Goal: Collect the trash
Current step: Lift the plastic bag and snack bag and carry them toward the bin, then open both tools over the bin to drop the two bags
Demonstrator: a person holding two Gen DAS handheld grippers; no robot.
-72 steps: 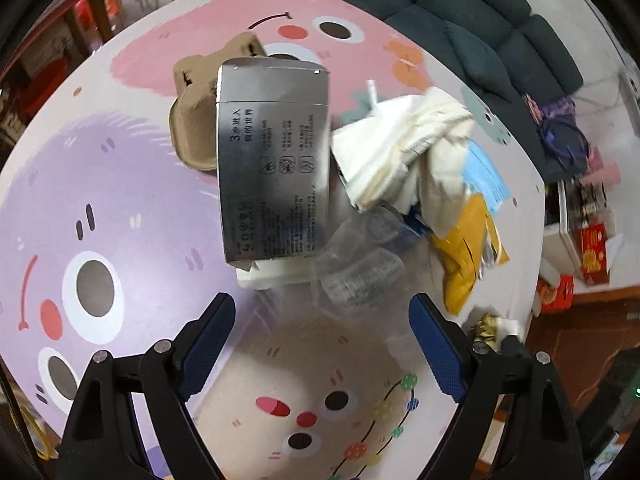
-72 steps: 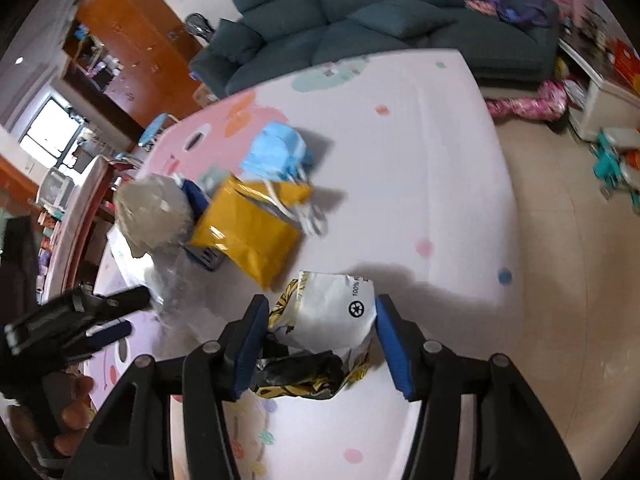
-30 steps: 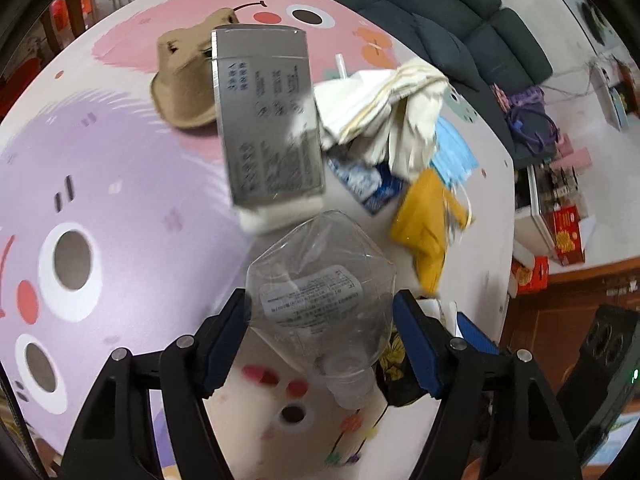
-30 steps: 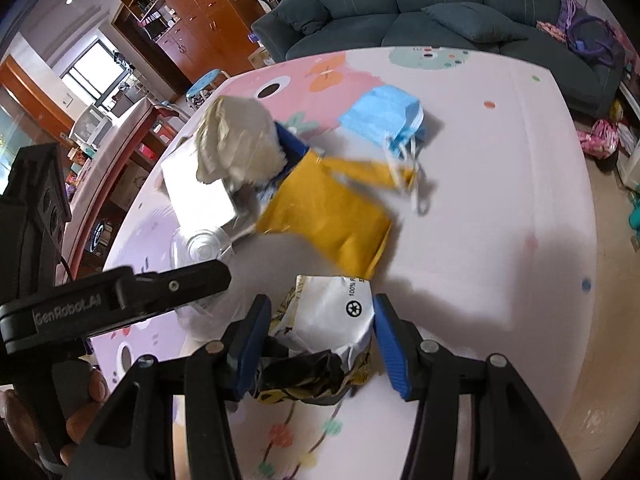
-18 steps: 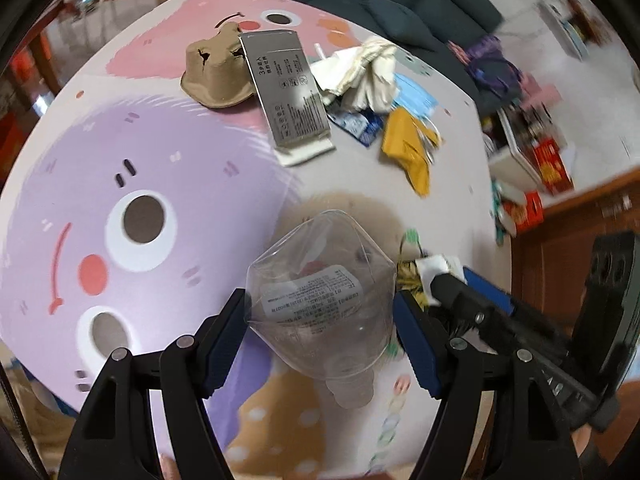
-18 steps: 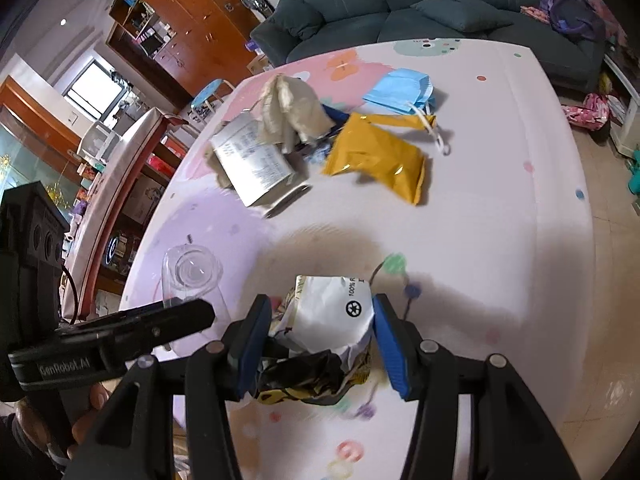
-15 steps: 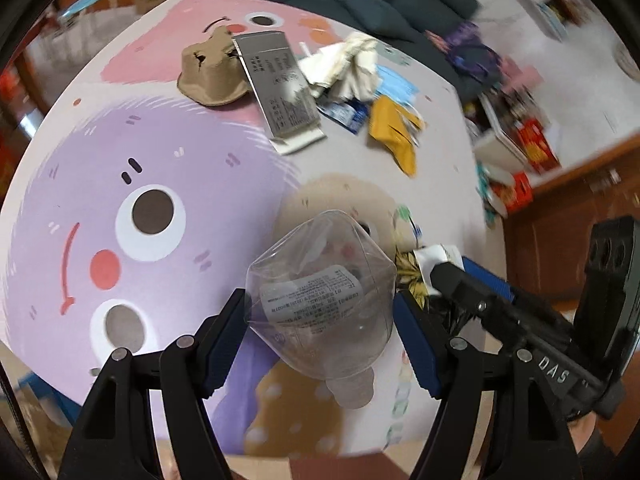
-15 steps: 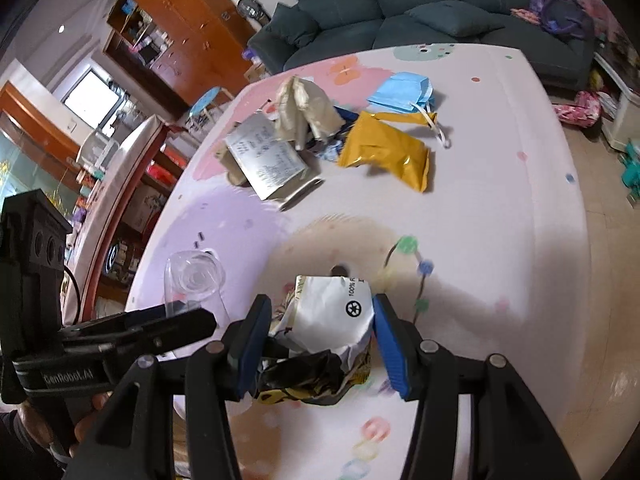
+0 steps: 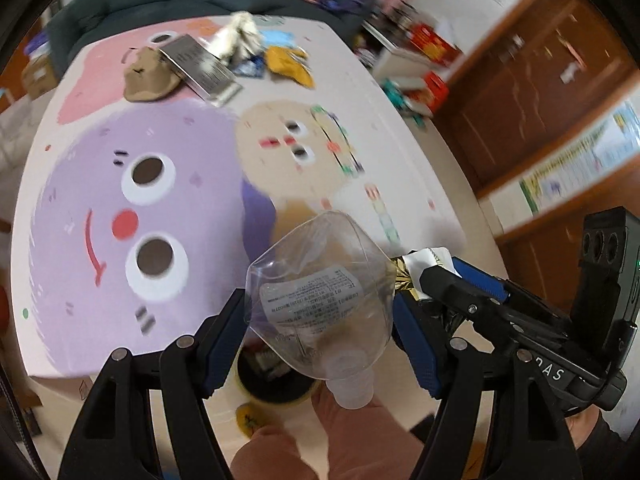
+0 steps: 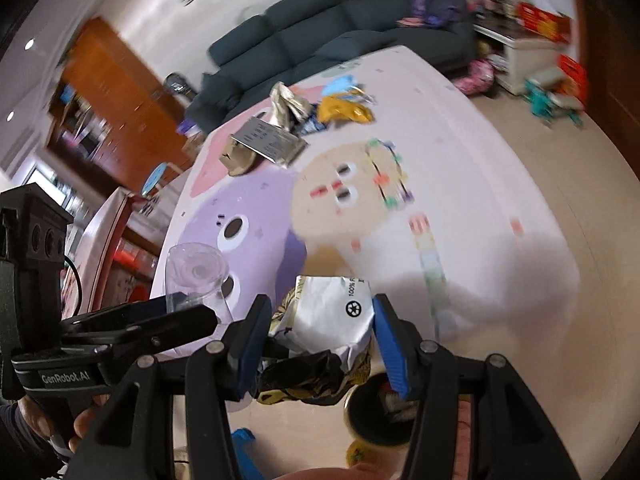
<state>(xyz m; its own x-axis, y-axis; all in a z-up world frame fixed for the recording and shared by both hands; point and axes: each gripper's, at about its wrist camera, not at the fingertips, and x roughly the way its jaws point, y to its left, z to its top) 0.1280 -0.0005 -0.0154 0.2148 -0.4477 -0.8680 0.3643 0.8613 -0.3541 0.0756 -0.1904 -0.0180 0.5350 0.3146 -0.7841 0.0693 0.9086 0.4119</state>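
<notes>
My left gripper [image 9: 320,320] is shut on a crushed clear plastic bottle [image 9: 320,280], held near the table's front edge above a dark bin with a yellow rim [image 9: 276,380] on the floor. My right gripper [image 10: 316,340] is shut on a crumpled white and gold foil wrapper [image 10: 324,320], close to the right of the left gripper, also above the bin [image 10: 376,412]. The bottle [image 10: 196,276] also shows in the right wrist view.
At the table's far end lie a brown egg carton [image 9: 148,76], a silver box [image 9: 200,66], crumpled white paper [image 9: 240,36], a yellow packet [image 9: 288,64] and a blue mask [image 10: 340,80]. The table wears a cartoon cloth [image 9: 120,200]. A dark sofa [image 10: 320,24] stands beyond.
Both grippers have pulled back from the trash pile to the table's front edge with the bottle and the wrapper. The bin on the floor has come into view below them.
</notes>
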